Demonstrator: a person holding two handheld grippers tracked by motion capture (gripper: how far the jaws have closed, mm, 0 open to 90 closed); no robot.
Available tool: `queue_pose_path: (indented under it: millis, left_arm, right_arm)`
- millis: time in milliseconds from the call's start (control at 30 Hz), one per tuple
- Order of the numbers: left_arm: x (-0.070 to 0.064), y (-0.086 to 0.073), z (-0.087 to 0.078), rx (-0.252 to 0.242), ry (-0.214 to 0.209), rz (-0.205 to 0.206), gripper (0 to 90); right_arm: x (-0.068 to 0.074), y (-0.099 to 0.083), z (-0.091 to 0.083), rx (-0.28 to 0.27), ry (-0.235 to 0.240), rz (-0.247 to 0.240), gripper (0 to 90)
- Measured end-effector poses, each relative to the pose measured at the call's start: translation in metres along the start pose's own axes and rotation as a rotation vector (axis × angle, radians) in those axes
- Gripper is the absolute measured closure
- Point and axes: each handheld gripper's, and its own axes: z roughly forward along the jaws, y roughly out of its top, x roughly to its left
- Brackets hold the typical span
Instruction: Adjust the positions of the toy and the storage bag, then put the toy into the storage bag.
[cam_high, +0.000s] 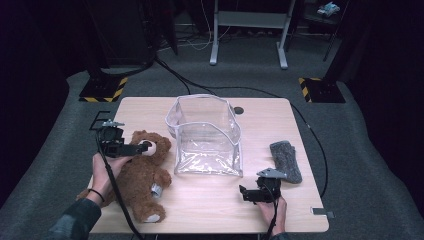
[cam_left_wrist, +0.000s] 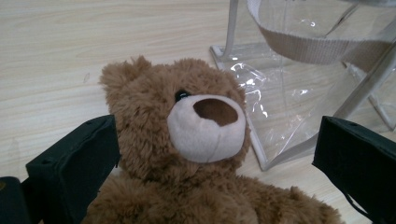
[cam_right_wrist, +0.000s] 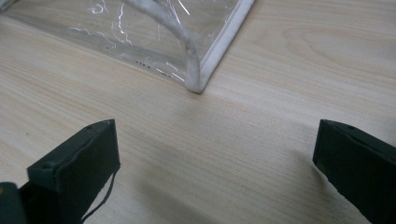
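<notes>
Teddy bear lies on its back at the worktop's left side, just beside the clear bag. Left claw is wide open w/ jaws either side of the bear's head, not yet squeezing. Right claw is open too, empty, over bare wood near the bag's corner. Bear looks light, soft, squashy, non-fragile; prob. best grabbed across head or neck, firm pinch.

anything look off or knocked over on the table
Nothing spilled or damaged. The teddy bear lies on its back beside the upright clear bag, whose soft walls sag a little. A grey sock lies flat at the right.
</notes>
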Motion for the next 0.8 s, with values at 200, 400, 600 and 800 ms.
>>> queue_pose_path:
  millis: [200,400,600,800]
  left_arm:
    - [0.001,-0.009,0.005,0.047,0.017,0.031,0.0]
    - [-0.002,-0.019,0.02,0.126,0.053,0.029,0.0]
    - [-0.003,-0.023,0.038,0.186,0.078,0.016,0.0]
    - [-0.003,-0.025,0.056,0.237,0.119,0.027,0.0]
  right_arm:
    - [0.002,0.001,0.003,0.007,-0.004,-0.027,0.1]
    - [0.003,0.0,0.003,0.009,-0.005,-0.044,0.4]
    - [0.003,-0.001,0.003,0.002,-0.011,-0.045,0.5]
    - [0.003,-0.001,0.003,0.002,-0.013,-0.042,0.8]
